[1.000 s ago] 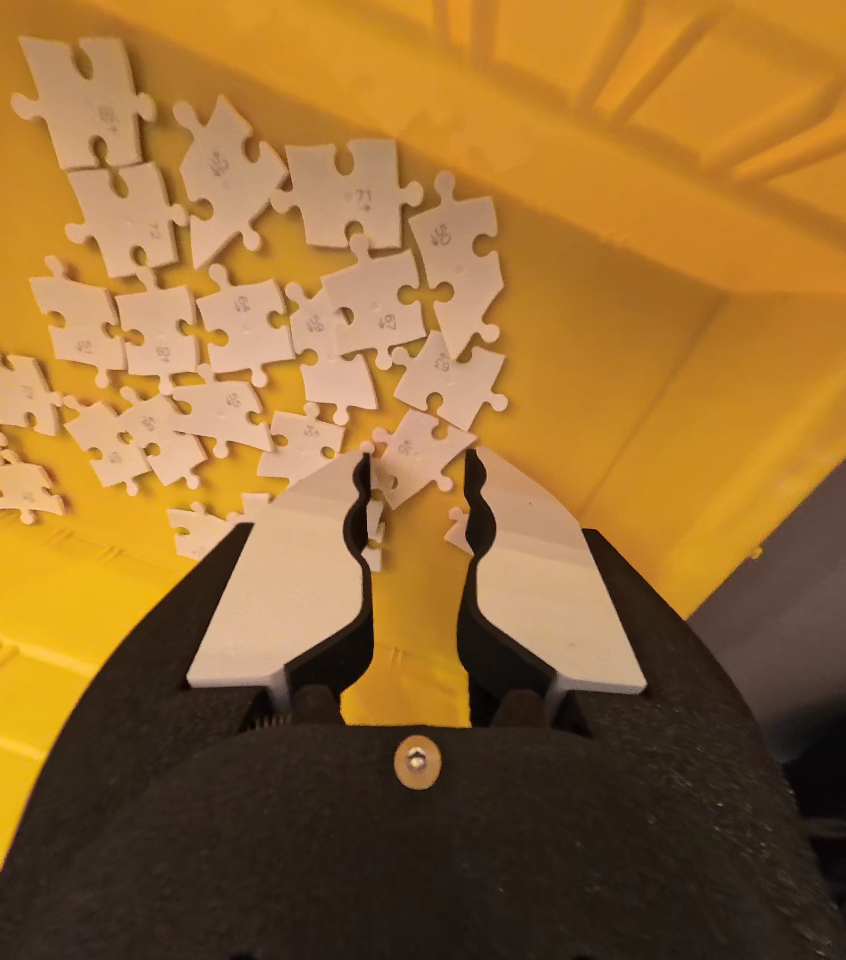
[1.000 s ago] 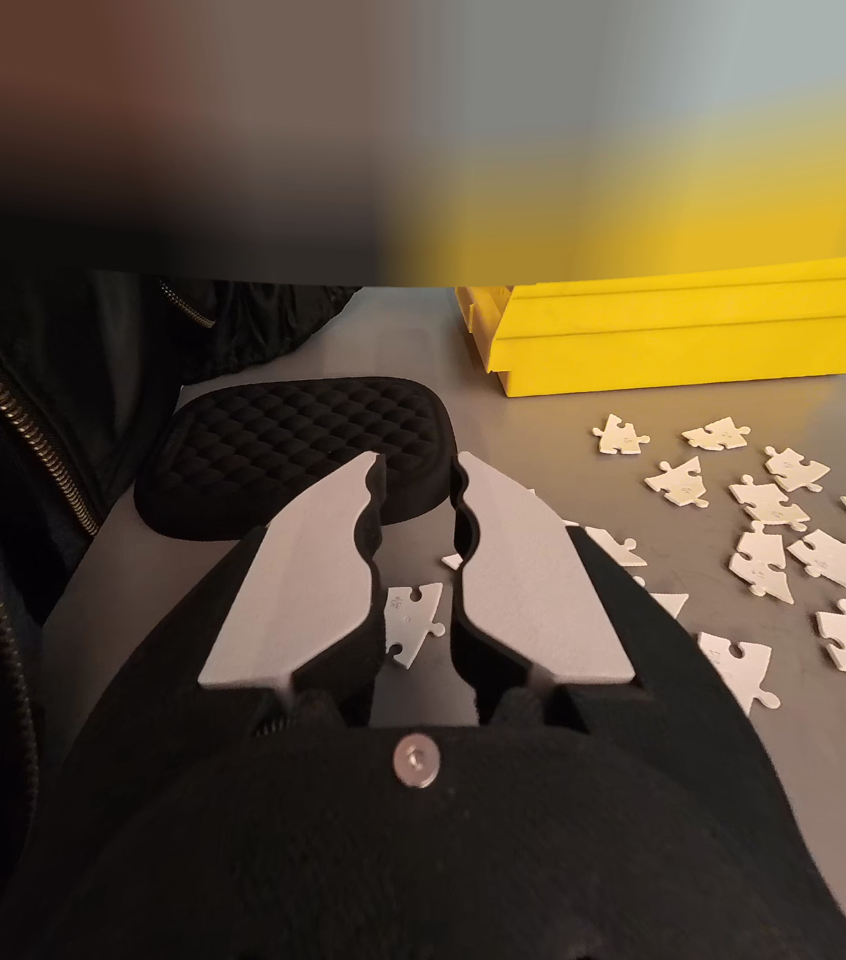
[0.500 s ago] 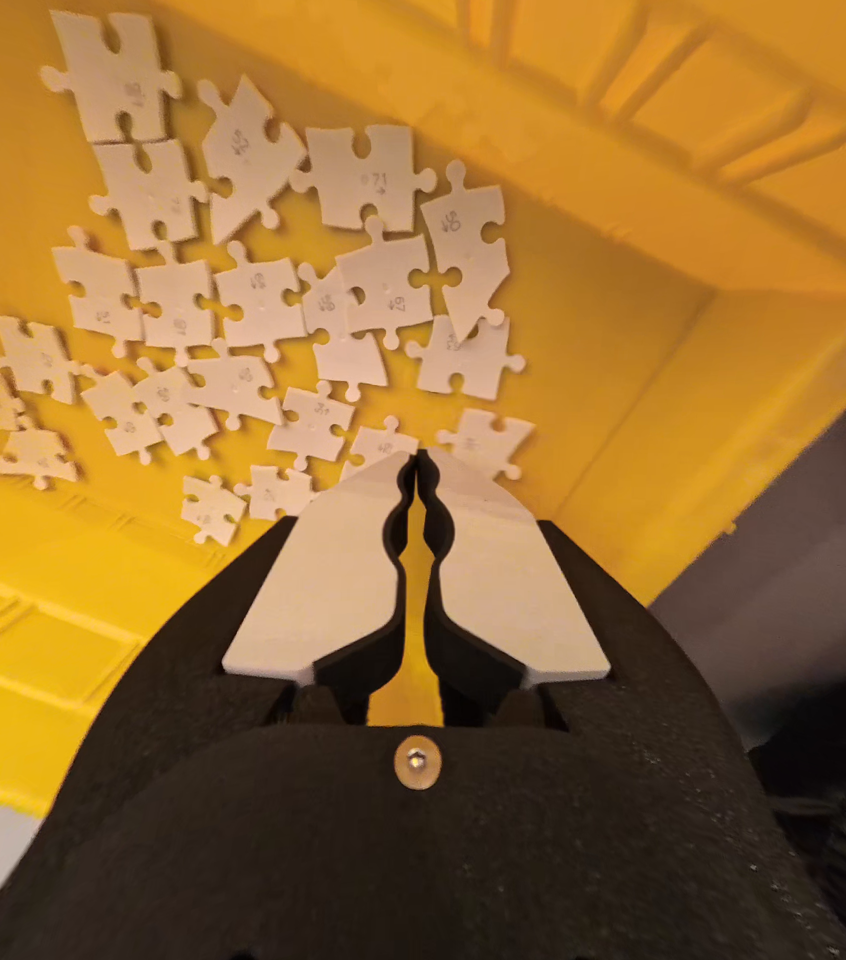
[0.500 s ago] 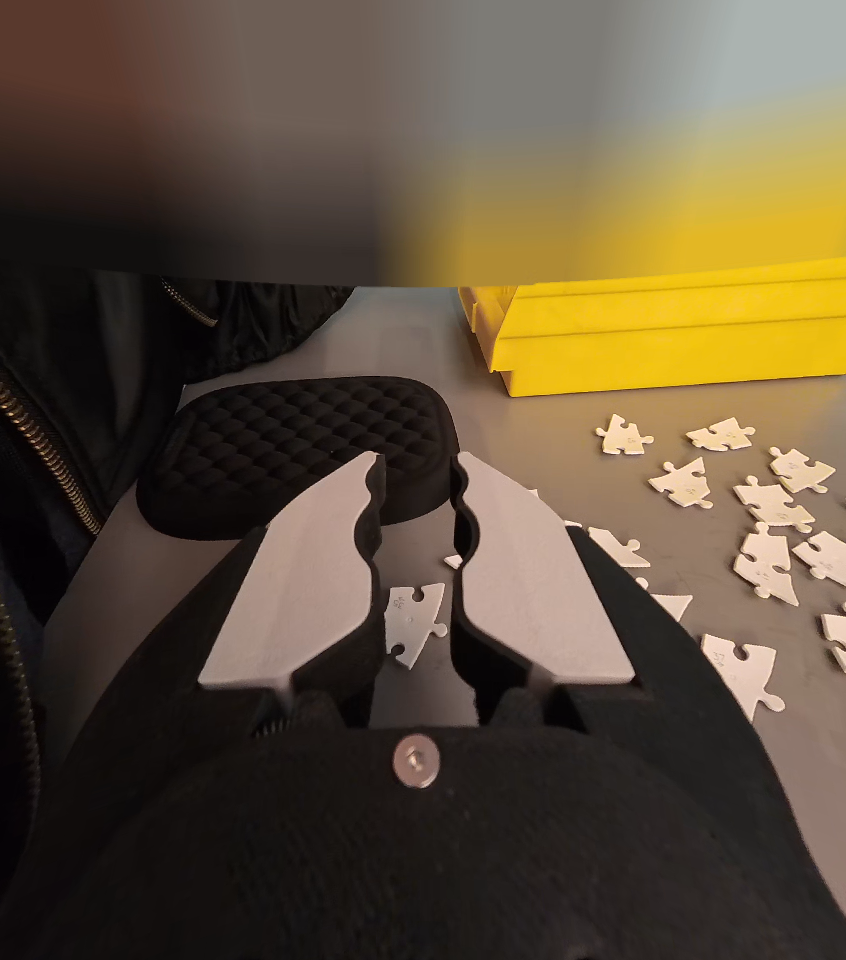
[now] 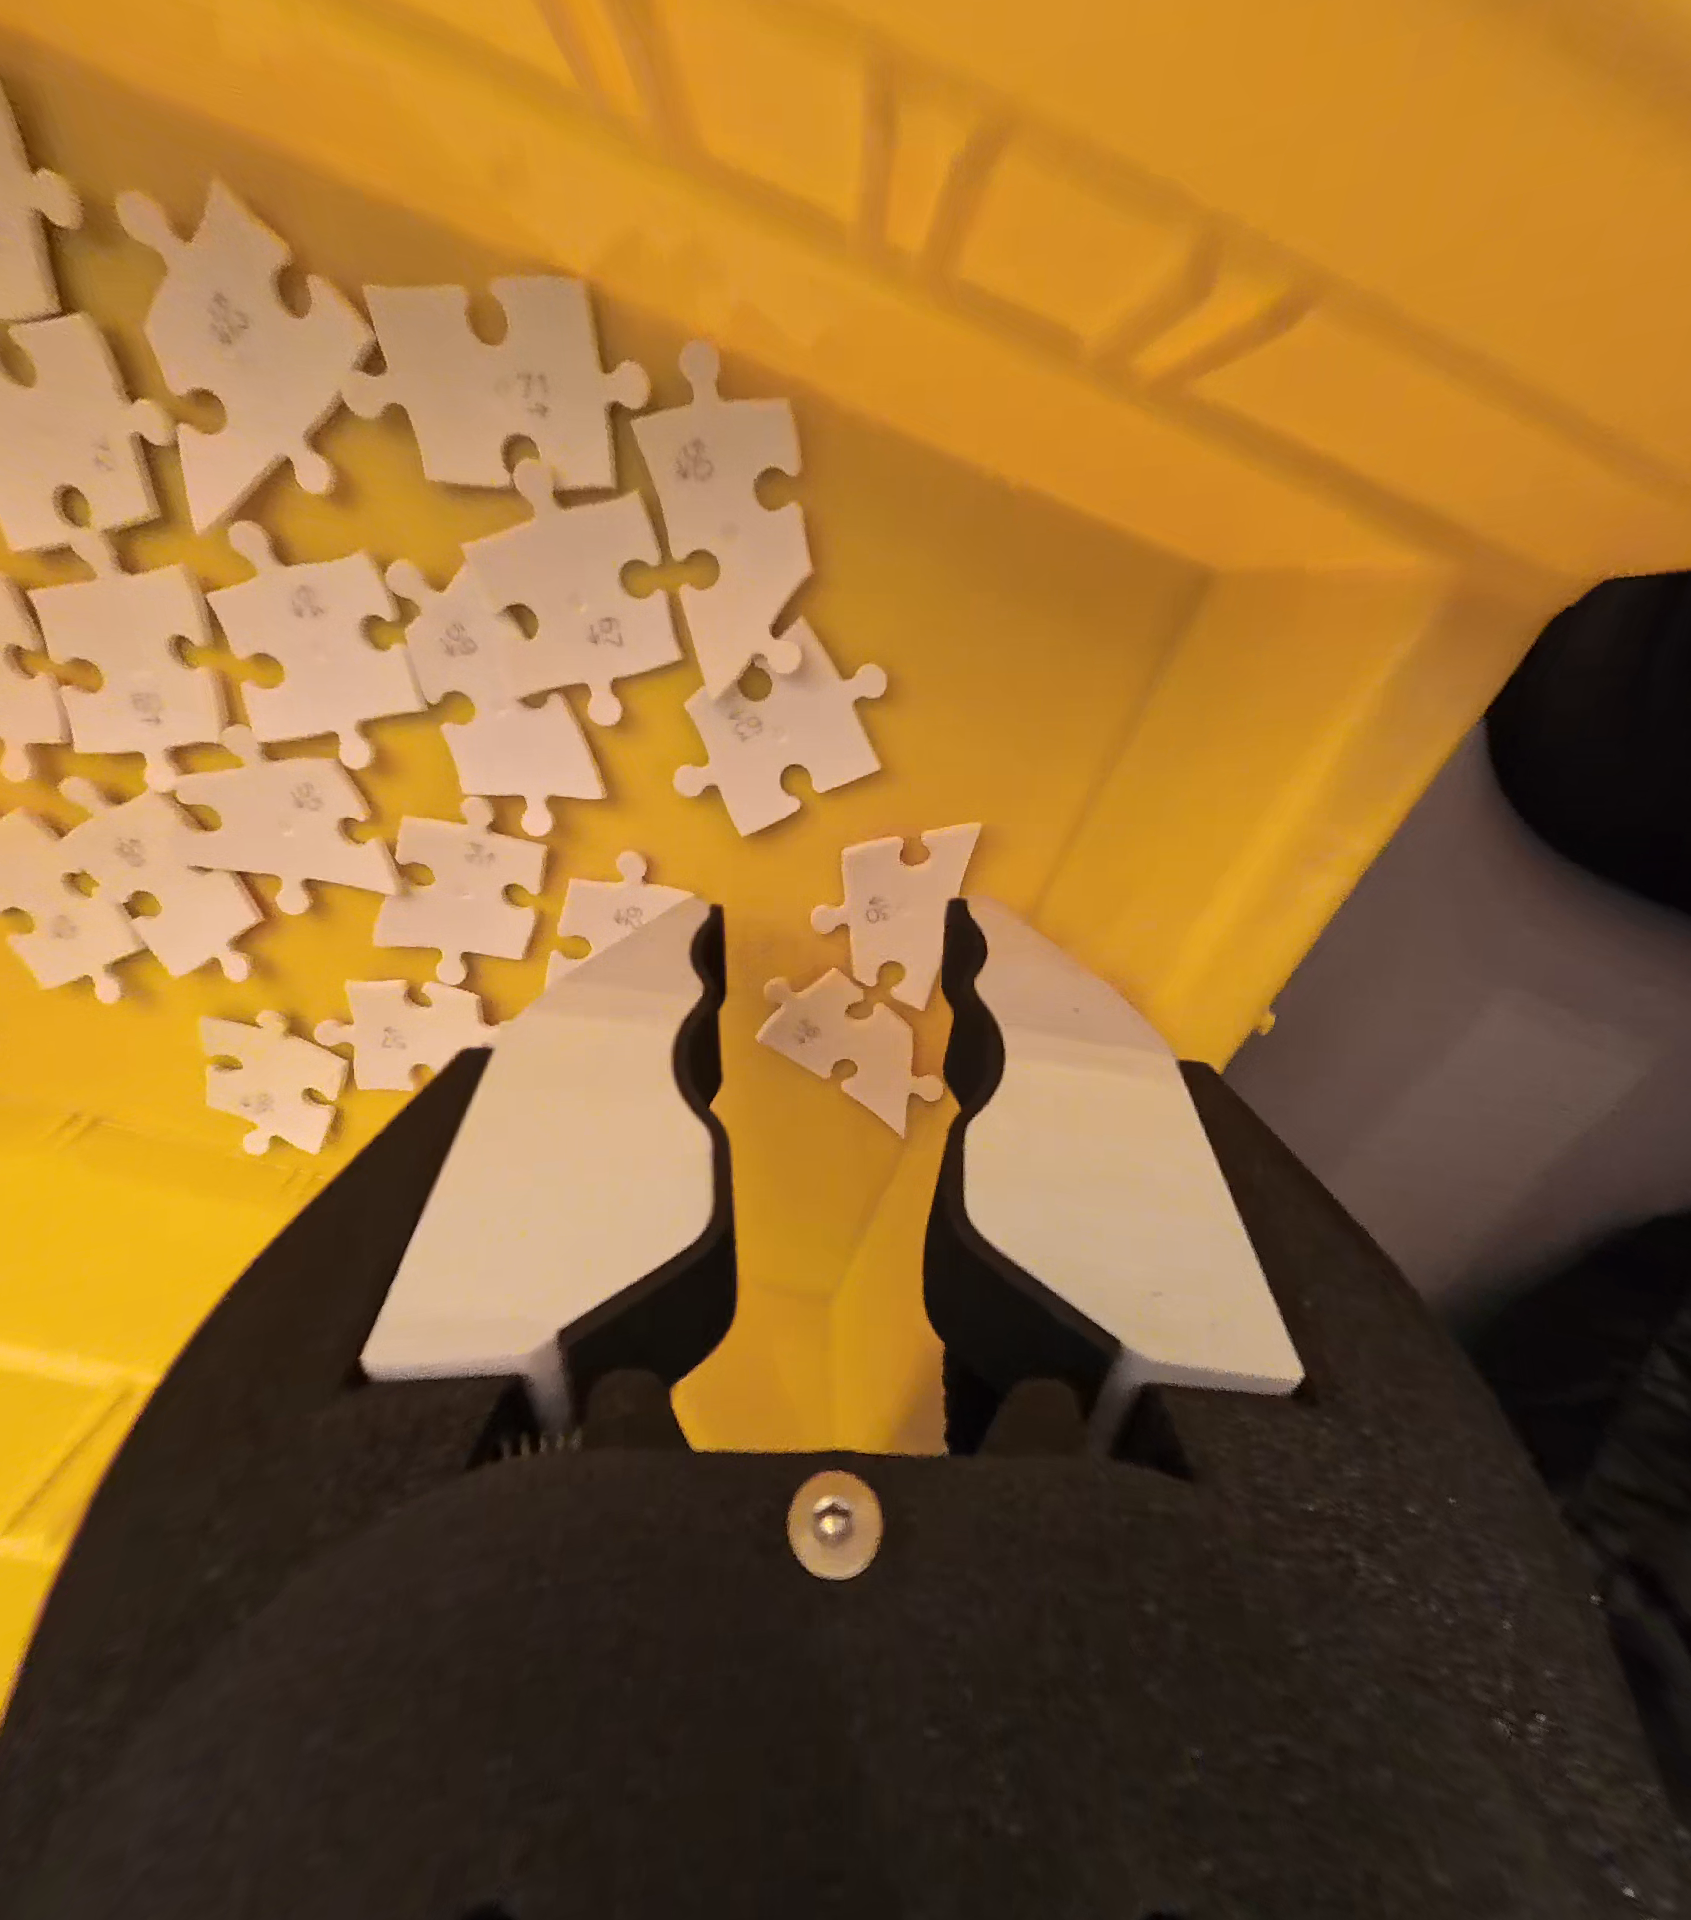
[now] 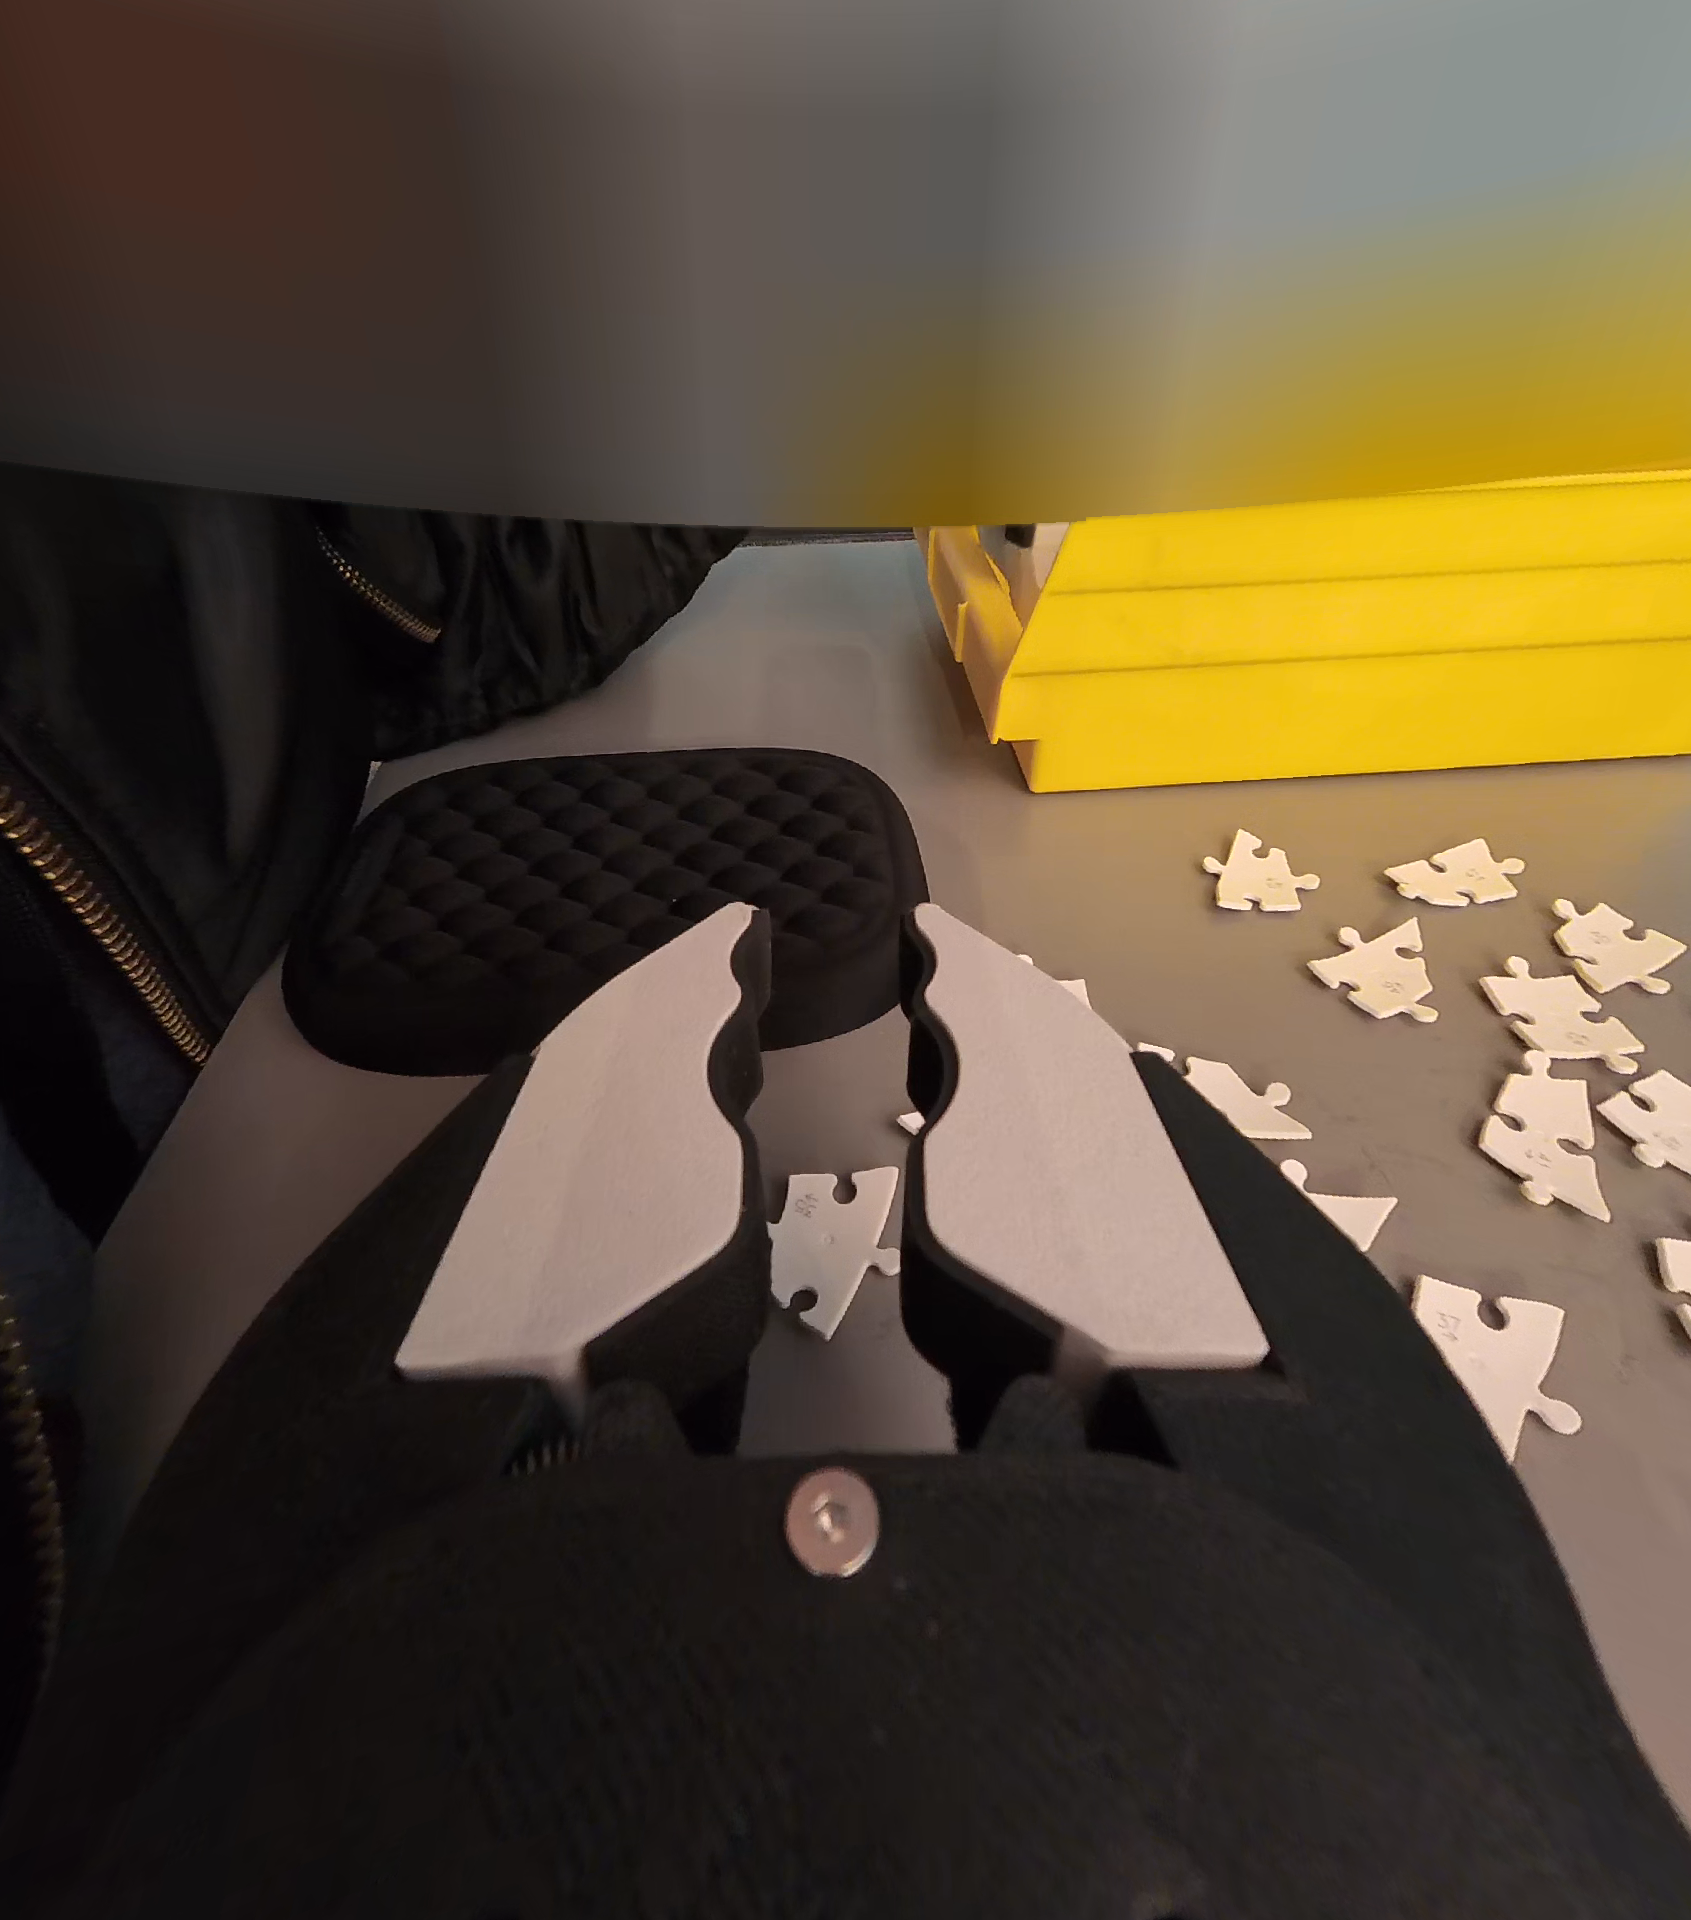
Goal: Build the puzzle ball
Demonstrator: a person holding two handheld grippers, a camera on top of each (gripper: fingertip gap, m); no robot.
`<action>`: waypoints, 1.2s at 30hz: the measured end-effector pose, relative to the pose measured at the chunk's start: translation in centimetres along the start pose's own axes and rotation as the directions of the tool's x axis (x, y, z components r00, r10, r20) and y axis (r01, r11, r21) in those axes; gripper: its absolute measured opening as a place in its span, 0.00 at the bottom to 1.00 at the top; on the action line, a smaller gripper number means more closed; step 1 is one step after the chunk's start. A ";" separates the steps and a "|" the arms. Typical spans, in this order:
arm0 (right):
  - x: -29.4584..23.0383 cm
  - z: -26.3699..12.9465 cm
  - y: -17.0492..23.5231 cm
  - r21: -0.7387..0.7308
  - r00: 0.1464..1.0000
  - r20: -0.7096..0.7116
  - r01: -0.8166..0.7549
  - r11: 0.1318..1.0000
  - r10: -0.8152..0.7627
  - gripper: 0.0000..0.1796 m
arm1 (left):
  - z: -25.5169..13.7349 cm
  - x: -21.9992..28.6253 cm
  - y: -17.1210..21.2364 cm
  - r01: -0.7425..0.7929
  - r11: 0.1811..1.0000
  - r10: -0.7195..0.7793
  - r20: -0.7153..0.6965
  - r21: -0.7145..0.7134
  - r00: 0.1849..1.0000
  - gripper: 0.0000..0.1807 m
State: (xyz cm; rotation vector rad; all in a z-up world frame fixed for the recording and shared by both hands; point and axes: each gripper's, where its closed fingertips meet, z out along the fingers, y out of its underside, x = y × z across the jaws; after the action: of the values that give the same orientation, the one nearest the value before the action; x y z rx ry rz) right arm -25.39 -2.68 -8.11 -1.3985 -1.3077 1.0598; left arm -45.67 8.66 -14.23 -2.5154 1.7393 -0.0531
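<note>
**Risk of mis-grip: stacked pieces in the bin, flat piece on the table**

Left wrist view. The left claw (image 5: 828,920) is held released over the floor of the yellow bin (image 5: 1184,343), with nothing between its jaws. Two pale puzzle pieces are seen in the gap: an upper piece (image 5: 898,914) and a lower piece (image 5: 846,1044), which appear to overlap at one corner. If the jaws are closed here, both pieces may be caught together, or one may be flicked away. The bin corner lies just beside the right-hand jaw, so that jaw may be blocked by the wall. Many more pieces (image 5: 301,644) are spread across the bin floor, several overlapping.

Right wrist view. The right claw (image 6: 833,930) is likewise released and empty, held above the grey table (image 6: 1288,810). A single piece (image 6: 836,1242) lies flat on the table below the gap. A flat, thin piece offers little edge, so slipping is likely. A black quilted pad (image 6: 602,883) lies beyond the fingertips. Loose pieces (image 6: 1547,1029) are scattered to the right, near the bin's outer wall (image 6: 1392,665). No assembled ball is seen in either view.
</note>
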 end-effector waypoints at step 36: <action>-0.2 0.0 0.0 -0.001 1.000 0.009 -0.003 1.000 0.003 0.14 | -2.7 -1.7 1.2 0.124 0.989 -0.129 0.056 0.085 0.990 0.07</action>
State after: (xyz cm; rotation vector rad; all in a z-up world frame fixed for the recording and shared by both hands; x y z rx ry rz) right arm -25.46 -2.91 -8.10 -1.3982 -1.3129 1.0693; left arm -47.61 9.73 -11.59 -2.5372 1.5218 -0.0532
